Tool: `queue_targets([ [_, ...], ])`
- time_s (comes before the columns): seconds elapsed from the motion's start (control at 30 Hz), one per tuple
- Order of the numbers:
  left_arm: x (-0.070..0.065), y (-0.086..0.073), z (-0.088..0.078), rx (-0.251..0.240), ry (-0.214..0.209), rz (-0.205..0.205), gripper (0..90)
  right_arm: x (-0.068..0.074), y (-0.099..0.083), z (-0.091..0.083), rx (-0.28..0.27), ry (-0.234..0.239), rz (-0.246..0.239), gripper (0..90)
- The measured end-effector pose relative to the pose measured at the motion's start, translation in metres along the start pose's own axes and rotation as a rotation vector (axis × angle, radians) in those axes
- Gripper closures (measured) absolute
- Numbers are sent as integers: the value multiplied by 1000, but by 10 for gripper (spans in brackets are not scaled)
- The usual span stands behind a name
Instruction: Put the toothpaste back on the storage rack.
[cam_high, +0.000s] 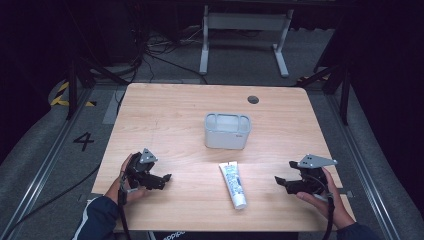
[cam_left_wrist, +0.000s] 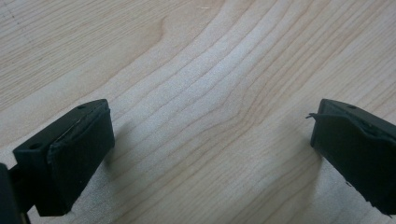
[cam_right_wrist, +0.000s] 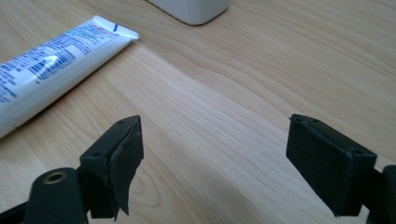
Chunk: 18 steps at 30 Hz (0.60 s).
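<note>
Tube (cam_high: 233, 185) lies flat on the counter (cam_high: 165, 115) at lower centre, below the empty holder (cam_high: 227, 131). Left gripper (cam_high: 167, 177) and right gripper (cam_high: 278, 180) flank it, both spread, empty. Nothing grasped yet; pick-up and placement remain.

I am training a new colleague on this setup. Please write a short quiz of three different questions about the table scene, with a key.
1. True or false: the toothpaste tube lies flat on the table.
2. Which stands farther from the person: A) the tube, B) the grey container?
3. What is between the jaws of the right gripper?

Key: 1. true. 2. B. 3. Nothing; they stand open over bare wood, as do those of the left gripper.
</note>
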<state>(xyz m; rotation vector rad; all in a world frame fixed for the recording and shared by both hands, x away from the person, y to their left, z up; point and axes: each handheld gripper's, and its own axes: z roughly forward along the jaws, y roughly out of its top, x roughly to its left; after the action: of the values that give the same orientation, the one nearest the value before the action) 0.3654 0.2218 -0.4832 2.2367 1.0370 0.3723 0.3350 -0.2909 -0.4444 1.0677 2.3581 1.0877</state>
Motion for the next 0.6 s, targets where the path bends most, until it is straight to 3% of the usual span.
queue_targets([
  [0.37,2,2,2,-5,-12,26,0,29,19,10,24,23,-61,187],
  [0.6,2,2,2,-6,-12,26,0,57,39,23,51,76,-112,188],
])
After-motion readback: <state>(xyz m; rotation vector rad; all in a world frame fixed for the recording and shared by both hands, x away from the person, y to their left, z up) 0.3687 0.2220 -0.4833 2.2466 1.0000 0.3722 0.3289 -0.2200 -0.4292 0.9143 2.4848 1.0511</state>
